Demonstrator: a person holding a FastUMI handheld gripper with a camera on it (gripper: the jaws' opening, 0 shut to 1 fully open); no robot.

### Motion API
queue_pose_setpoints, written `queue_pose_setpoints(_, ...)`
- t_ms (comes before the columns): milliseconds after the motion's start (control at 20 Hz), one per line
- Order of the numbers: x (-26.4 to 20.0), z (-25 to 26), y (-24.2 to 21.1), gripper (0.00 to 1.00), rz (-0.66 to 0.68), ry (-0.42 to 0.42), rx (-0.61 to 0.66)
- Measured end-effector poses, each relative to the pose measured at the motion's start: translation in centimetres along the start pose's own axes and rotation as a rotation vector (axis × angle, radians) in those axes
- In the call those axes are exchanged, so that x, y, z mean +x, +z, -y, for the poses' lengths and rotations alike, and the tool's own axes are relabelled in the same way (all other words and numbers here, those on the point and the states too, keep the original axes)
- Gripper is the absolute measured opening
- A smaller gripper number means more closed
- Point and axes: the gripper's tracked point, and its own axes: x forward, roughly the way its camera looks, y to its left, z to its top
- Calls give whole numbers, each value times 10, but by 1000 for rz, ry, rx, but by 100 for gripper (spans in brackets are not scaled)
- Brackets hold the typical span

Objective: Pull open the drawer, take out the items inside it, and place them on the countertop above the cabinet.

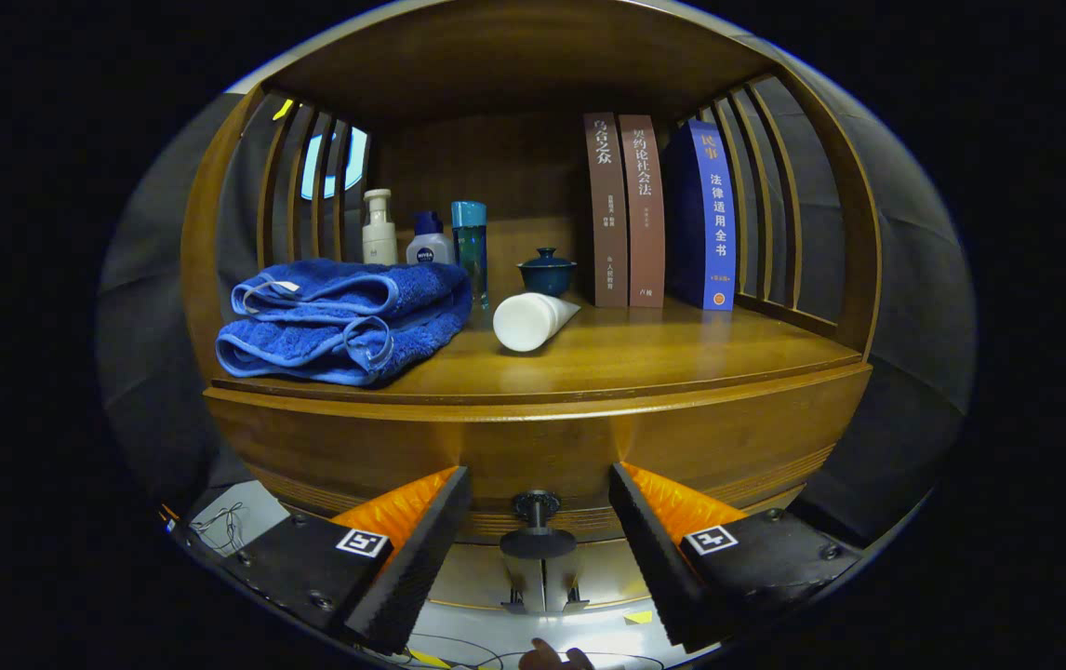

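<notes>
Spread wide, the tongs (539, 549) flanked the drawer's small dark knob (537, 507), gripping nothing; the drawer (533, 456) sat shut below the desk (645, 358) (towel (342, 321) and white tube (533, 319) lay there); stiff wood, likely heavy; that slick little knob looked the only hold.

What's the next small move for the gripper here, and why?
The drawer looks shut, its knob between the open gripper's fingers. That fits reaching to pull it, or just having released it with the towel and tube already on the countertop. If the former, I'd probably close on the knob.
</notes>
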Motion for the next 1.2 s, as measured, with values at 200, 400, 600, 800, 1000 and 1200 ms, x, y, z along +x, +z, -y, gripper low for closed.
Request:
queue_pose_setpoints(200,-11,1,9,100,-8,4,8)
queue_pose_setpoints(400,-46,-6,35,99,53,20,-31)
queue_pose_setpoints(600,-93,-8,79,99,128,25,-36)
queue_pose_setpoints(800,-151,-15,136,99,250,40,-71)
queue_pose_setpoints(1000,-212,-22,172,98,314,39,-135)
queue_pose_setpoints(1200,-259,-28,191,99,388,43,-122)
